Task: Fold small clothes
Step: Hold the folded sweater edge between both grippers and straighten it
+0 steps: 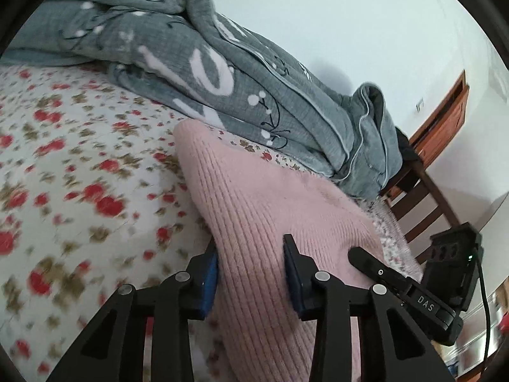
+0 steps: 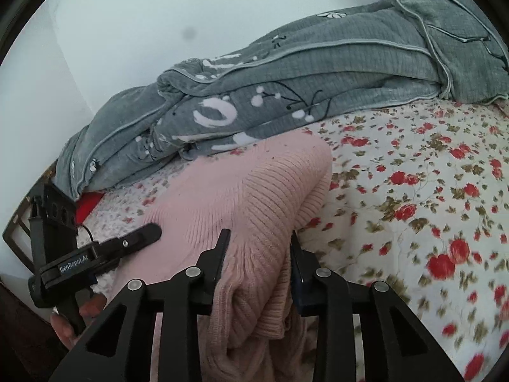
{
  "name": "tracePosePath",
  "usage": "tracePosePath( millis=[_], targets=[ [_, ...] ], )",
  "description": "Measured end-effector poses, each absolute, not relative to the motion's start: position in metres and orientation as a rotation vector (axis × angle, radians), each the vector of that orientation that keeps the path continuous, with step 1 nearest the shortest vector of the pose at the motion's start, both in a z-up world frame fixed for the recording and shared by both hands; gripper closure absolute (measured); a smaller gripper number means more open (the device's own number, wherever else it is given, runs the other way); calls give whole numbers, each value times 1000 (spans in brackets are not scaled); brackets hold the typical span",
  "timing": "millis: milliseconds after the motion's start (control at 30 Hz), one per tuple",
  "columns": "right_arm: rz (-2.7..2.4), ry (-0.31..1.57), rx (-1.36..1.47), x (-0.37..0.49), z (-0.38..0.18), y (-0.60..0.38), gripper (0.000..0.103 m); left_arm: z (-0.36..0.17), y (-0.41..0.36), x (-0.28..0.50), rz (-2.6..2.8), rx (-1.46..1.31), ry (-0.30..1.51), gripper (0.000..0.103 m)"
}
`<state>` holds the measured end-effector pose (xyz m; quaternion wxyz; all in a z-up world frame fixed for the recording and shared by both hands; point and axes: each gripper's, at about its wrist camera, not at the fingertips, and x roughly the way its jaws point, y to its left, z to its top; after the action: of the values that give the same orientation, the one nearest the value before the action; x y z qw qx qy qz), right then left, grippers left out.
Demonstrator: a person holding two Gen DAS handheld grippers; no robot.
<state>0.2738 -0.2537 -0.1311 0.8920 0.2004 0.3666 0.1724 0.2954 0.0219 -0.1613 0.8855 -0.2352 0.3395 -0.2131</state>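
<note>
Left wrist view, near to far: left gripper (image 1: 251, 273) clamped on 1 pink knit sweater (image 1: 254, 197), which lies on the floral bed sheet (image 1: 79, 165); right gripper (image 2: 257, 264) likewise closed on a bunched fold of it, w/ fabric between both pairs of fingers. Behind: 1 grey blanket (image 1: 222, 73), then 1 wooden chair (image 1: 423, 184). Risk, imo: thick knit slips out if the 2 grippers pull unevenly, so the fold skews; the bunched layers could also drag the sheet
</note>
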Motion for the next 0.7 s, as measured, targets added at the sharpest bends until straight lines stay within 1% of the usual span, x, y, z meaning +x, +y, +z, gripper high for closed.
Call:
tracePosePath(
  millis=[100,267,333,367,400,433,467,500,533,633,700],
  targets=[
    [401,787,499,263,-124,-236,72,-146,44,275,-410,-473,696,68],
    [523,820,537,242,-117,-193,72,-127,99,239,-370,-424,725,67],
    [567,826,525,239,-119,-173,70,-132,111,233,-330,-374,752,62],
    [565,826,504,240,-119,-166,68,-139,114,231,-291,-335,774,59],
    [540,828,447,243,-124,-154,64,-147,116,231,-251,-297,795,56],
    [489,830,373,246,-130,-144,61,-156,116,229,-216,-254,813,50],
    [448,849,317,248,-137,-136,55,-159,116,224,-215,-242,800,46],
    [434,857,299,247,-138,-135,54,-159,117,216,-218,-240,771,41],
    [419,846,293,241,-133,-136,54,-156,118,207,-224,-236,747,38],
    [364,767,235,216,-107,-144,54,-143,117,182,-252,-229,689,35],
    [345,639,168,185,-80,-144,54,-135,111,170,-260,-219,650,32]
  ],
)
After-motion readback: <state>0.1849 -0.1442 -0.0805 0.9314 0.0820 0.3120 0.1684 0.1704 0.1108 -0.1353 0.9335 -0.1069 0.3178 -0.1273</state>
